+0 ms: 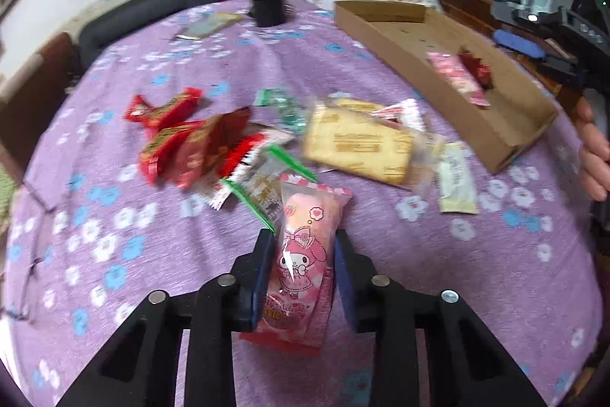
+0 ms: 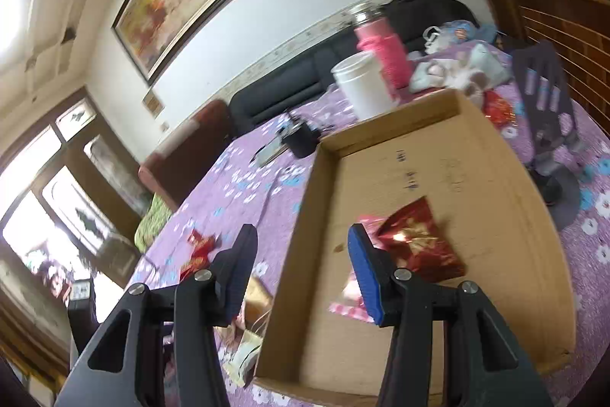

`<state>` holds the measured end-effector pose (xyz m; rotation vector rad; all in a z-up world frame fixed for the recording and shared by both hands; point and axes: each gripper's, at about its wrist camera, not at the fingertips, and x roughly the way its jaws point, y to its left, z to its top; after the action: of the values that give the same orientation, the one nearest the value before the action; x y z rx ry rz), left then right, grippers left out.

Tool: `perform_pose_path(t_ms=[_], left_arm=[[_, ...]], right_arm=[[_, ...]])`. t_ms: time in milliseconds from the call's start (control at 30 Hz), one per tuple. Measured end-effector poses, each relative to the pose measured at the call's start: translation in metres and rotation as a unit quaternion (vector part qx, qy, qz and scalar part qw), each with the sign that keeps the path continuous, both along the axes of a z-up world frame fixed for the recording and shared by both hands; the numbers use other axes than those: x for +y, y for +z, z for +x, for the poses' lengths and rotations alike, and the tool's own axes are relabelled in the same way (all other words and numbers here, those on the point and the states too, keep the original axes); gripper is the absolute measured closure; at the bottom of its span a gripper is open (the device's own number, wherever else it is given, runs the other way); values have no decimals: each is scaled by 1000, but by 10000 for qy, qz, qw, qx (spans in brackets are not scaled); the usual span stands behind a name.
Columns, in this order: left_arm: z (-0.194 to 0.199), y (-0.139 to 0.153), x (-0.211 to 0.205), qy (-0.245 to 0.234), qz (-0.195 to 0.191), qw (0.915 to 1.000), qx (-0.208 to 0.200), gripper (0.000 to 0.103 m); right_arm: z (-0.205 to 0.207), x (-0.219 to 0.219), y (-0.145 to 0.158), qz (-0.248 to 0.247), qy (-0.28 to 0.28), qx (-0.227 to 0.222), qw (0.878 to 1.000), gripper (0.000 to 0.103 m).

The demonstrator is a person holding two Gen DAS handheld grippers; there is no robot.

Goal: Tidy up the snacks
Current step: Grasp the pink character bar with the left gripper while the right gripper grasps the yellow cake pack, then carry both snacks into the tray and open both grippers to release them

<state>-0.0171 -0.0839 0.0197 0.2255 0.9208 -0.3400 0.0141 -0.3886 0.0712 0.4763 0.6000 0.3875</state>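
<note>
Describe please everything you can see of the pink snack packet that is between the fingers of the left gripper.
The pink snack packet is a glossy plastic wrapper, long and puffed, printed with a cartoon rabbit in a pink hood, a heart bubble above it and a red band with blurred lettering at its near end. It lies lengthwise between the left gripper fingers, whose blue pads press its two long sides. Its far end overlaps a green-edged packet. Whether it rests on the purple flowered cloth cannot be told.

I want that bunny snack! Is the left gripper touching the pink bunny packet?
Touching. In the left wrist view the left gripper has its two fingers pressed against both sides of the pink bunny packet, with no gap showing.
</note>
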Motion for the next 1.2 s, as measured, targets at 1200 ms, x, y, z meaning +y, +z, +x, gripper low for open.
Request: perform_pose_path(t_ms=[1200], left_arm=[[2,3,54,1004,-1025,9896,-54,73]], right_arm=[[-15,188,-35,-2971,1773,162,9381,73]])
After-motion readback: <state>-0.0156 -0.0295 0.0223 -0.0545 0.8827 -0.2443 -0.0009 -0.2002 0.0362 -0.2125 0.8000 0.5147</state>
